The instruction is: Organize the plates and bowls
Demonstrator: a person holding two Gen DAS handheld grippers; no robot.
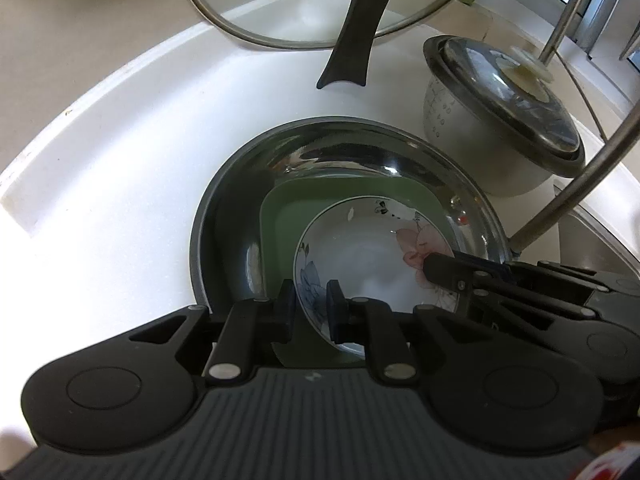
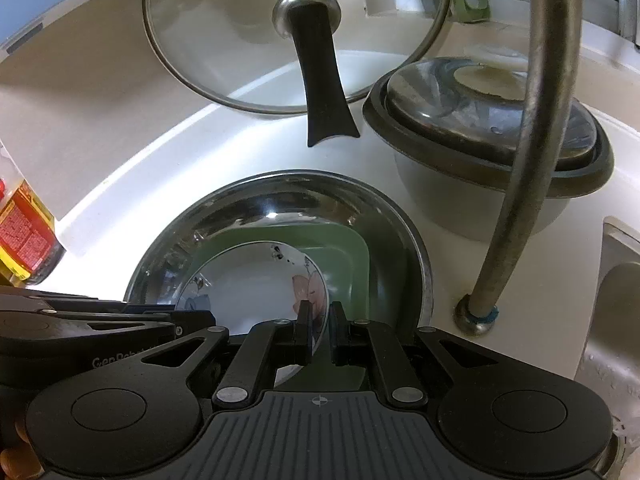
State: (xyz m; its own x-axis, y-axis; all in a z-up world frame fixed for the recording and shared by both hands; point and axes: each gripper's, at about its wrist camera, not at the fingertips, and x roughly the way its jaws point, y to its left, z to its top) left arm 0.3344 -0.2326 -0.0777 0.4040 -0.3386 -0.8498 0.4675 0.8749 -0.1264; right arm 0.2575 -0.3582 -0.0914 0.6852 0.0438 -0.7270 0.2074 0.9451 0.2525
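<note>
White porcelain, the flowered bowl (image 1: 368, 264) is sitting in a green plate (image 1: 280, 220) inside a steel basin (image 1: 224, 216); we are pinching its rim with the left claw (image 1: 312, 304) and right claw (image 2: 320, 328), opposite each other.

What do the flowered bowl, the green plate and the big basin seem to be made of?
Flowered bowl: likely glazed ceramic, white and glossy with printed flowers. Green plate: perhaps plastic or melamine, matte, no reflections; uncertain. Big basin: polished steel, showing mirror-like reflections.
</note>
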